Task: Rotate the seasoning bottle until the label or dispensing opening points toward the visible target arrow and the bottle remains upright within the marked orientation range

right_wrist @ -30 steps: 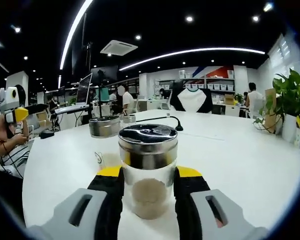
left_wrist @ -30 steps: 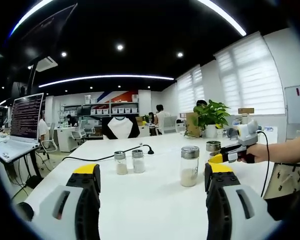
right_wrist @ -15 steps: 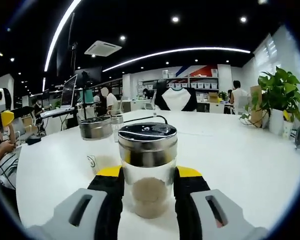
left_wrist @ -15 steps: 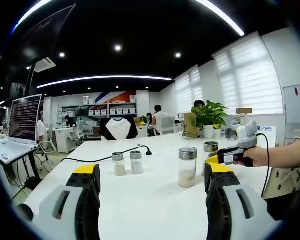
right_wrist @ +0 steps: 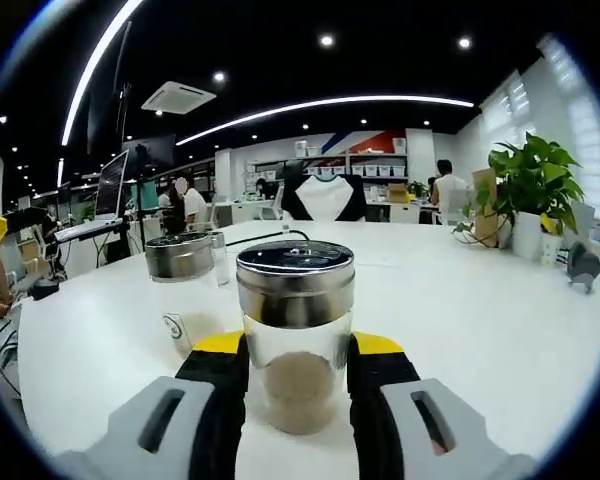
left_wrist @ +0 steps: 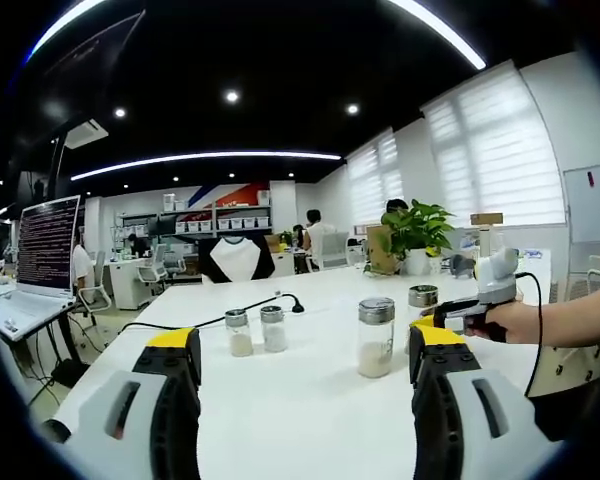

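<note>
The big white table [left_wrist: 310, 400] stretches out across the left gripper view, and again in the right gripper view [right_wrist: 480, 310], with an open office behind it: ceiling strip lights, shelves at the back, people at desks. A monitor [left_wrist: 46, 245] full of text stands off at one edge, and a leafy potted plant [left_wrist: 418, 232] sits at the far side of the table, showing too in the right gripper view [right_wrist: 528, 190].

Here is the right gripper [right_wrist: 298, 385], its grey jaws with yellow tips pressed against both sides of the seasoning bottle [right_wrist: 296, 340]. The bottle is a clear glass jar with a shiny metal cap and pale powder in its lower part, upright on the table between the jaws. From the left gripper view the same gripper [left_wrist: 450, 320] comes in from the side, held by the person's hand [left_wrist: 505, 322], with a capped jar [left_wrist: 421, 298] right at its tip.

The left gripper [left_wrist: 305, 375] hangs above the near table edge, jaws spread wide, nothing between them.

Ahead of it, another metal-capped glass shaker [left_wrist: 375, 337] stands upright in the middle of the table. Beside it, well apart, two small shakers [left_wrist: 255, 330] stand close together. A black cable [left_wrist: 205, 317] trails past them. A small round sticker mark [right_wrist: 176, 327] lies on the table just beside the held bottle.
</note>
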